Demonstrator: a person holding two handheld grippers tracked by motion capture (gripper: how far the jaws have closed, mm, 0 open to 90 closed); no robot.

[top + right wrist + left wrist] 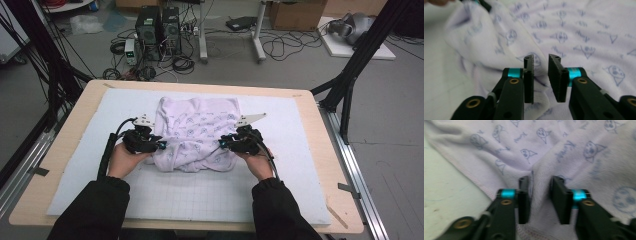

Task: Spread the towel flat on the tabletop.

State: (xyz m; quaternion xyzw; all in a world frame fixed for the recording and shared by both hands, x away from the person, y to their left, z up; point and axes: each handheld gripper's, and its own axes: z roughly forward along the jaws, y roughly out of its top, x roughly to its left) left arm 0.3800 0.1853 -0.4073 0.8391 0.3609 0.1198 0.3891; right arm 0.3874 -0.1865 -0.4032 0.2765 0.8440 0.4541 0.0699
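High view shows a person at a wooden table (65, 150) covered with a pale gridded mat (200, 192), a two-jaw gripper in each hand. A white cloth (197, 131) printed with small blue cat faces and words lies rumpled on the mat, a little back of the table's middle. The left gripper (159, 145) is at the cloth's left edge and the right gripper (223, 144) is at its right edge, the two pointing inward toward each other across the near part of the cloth. The near hem of the cloth is bunched between them.

Left gripper view looks along that tool's black jaws, which stand partly apart. A raised fold of the cloth (564, 152) runs up through the gap between the pads; the fold lies against the left pad, while a sliver of space shows beside the right one, so the pads do not press it. The stitched hem slants across the mat (446, 195) at the left.

Right gripper view shows its jaws at a narrow gap as well, with the cloth (579, 37) lying behind and under them and no fabric pinched between the ribbed pads. The bunched part of the cloth rises at the left, and the tip of the left gripper (484, 4) shows at the top edge beside it.

On the floor beyond the table stand computer towers (157, 27) amid loose cables.
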